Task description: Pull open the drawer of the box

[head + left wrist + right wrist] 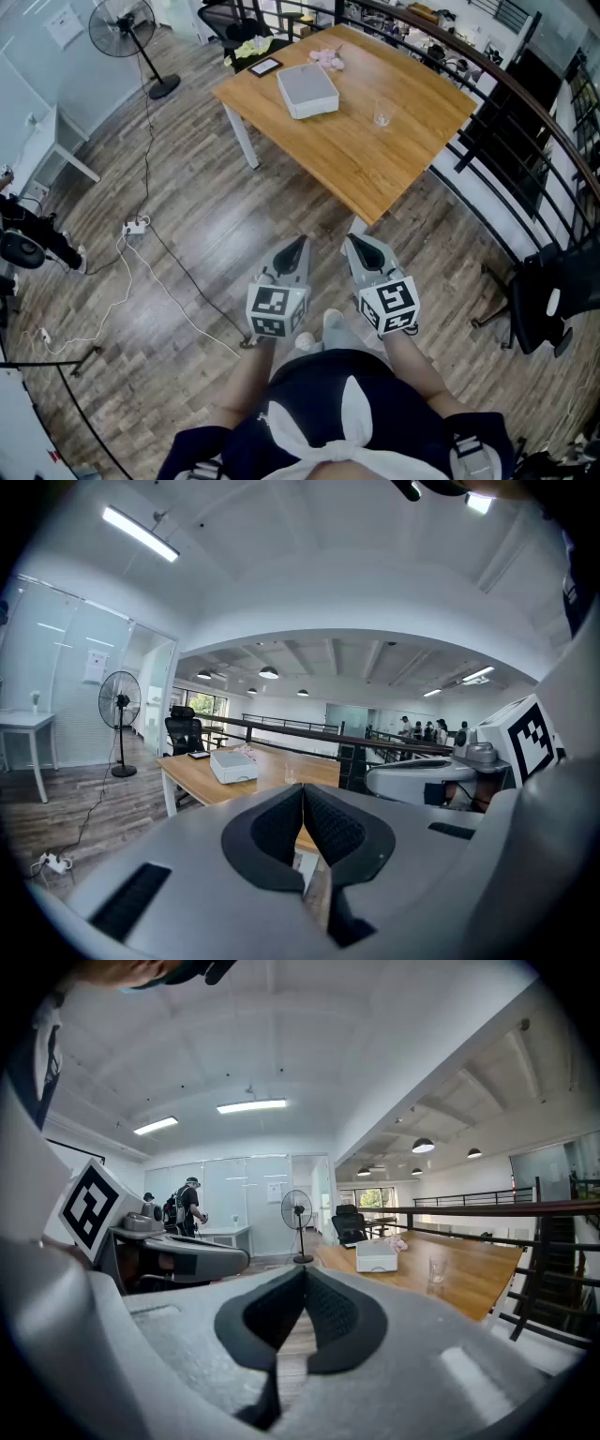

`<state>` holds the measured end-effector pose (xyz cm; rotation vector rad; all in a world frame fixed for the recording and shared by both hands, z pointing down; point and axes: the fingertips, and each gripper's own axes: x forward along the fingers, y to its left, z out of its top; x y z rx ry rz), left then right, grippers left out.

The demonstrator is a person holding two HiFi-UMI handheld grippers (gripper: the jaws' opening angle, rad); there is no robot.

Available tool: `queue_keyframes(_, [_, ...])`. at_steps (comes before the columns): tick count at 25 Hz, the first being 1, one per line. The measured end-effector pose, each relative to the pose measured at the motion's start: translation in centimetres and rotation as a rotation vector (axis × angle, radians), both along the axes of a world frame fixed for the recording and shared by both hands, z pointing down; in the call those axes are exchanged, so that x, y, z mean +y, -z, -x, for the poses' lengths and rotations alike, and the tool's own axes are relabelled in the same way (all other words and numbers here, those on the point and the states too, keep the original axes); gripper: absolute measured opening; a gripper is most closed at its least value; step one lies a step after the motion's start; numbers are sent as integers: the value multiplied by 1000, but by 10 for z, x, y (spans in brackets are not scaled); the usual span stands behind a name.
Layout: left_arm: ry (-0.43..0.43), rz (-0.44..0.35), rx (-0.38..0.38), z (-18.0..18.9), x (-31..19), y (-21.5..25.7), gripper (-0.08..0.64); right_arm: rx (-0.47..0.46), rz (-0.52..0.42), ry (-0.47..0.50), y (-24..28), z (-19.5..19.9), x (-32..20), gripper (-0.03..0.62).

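One fan at far left, standing on the floor. One white power strip on the floor nearer you, cable running off it.

One table, its near corner pointing at you. Four things on it, all in the far half:
- one dark tablet at the far left edge
- one box, white with a grey top, just inside that same edge, beside the tablet. Can't make out its drawer from here.
- one pink item near the far corner, too small to tell what it is
- one glass, upright, right of the box, apart from it, toward the middle

Two grippers, side by side over the floor just short of the table's near corner, both aimed at the table, well apart from the box:
- your left gripper: pads pressed together, nothing between them
- your right gripper: same, pads pressed together, nothing pinched

One black chair at far right, by the railing.
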<state>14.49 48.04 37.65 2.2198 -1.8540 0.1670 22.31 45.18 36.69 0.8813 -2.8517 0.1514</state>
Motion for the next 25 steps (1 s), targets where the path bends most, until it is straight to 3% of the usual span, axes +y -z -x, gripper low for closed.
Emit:
queue_keyframes(12, [4,-19,-19,-10,-42,5,19,-40,-21,2,4,-9,-40,-2])
queue_keyframes(25, [68,-36,-5,-6,-91,2,20,-39,-40,61,2,-10,-90,-2])
